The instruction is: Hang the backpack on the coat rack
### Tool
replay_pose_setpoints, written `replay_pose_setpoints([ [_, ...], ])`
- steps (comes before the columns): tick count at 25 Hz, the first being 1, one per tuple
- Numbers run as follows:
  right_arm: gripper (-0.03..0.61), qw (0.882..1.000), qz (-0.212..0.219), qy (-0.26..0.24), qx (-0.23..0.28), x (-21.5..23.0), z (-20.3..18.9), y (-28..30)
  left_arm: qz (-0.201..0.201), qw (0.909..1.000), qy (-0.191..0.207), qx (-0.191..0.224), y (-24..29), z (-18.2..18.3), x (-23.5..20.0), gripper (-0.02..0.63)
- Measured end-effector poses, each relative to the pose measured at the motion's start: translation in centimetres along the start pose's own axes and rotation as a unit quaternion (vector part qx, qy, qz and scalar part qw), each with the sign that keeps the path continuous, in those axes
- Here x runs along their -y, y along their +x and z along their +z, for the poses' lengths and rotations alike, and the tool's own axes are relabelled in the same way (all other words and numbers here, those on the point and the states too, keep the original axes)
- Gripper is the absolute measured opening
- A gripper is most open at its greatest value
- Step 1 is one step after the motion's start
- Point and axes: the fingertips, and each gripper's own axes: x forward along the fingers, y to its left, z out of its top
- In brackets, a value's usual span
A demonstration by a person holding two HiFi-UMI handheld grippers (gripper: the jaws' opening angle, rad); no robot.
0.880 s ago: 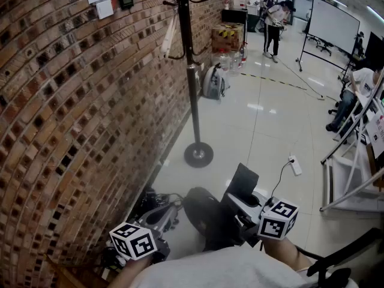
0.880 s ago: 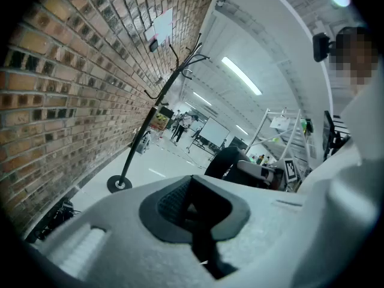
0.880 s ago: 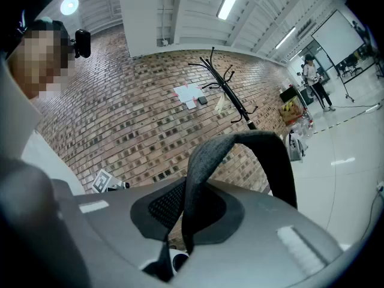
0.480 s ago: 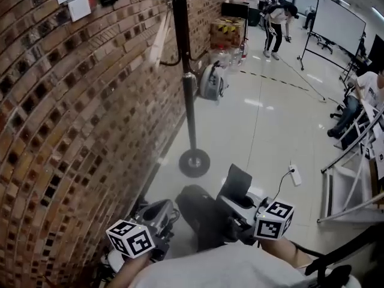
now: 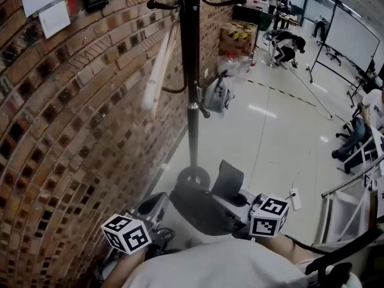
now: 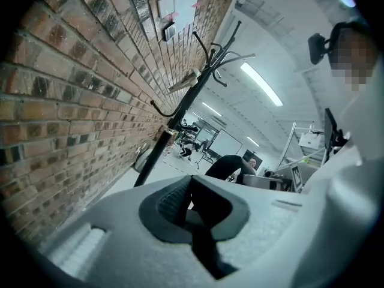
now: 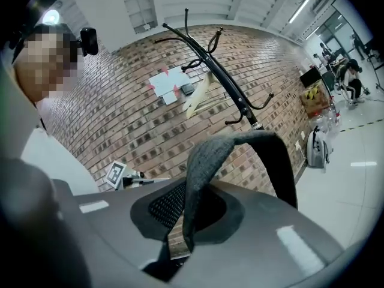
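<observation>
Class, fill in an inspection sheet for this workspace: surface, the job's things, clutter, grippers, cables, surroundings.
Surface: glossy pale floor.
Job's things: coat rack stands upright by the brick wall; dark backpack held low, in front of its base, not yet hung.
Clutter: cardboard box and grey bag by the wall, further off.
Grippers: left gripper shut on the backpack's dark strap; right gripper shut on its grey strap.
Cables: power strip with its cord on the floor, right of the backpack.
Surroundings: whiteboard; people at the far end.
</observation>
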Motion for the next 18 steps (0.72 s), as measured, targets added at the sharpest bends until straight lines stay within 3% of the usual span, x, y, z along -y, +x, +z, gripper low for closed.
replay_pose_setpoints([
  [7, 0.025, 1.0, -0.004, -0.021, 0.023, 4.9, 5.5, 4.3, 0.001, 1.0, -0.004, 0.007, 3.2, 2.9, -4.0, 0.002],
  [18, 0.025, 0.998, -0.011, -0.054, 0.036, 7.8, 12.2, 9.8, -0.023, 0.9997, -0.009, 0.004, 8.0, 7.4, -7.7, 0.002],
])
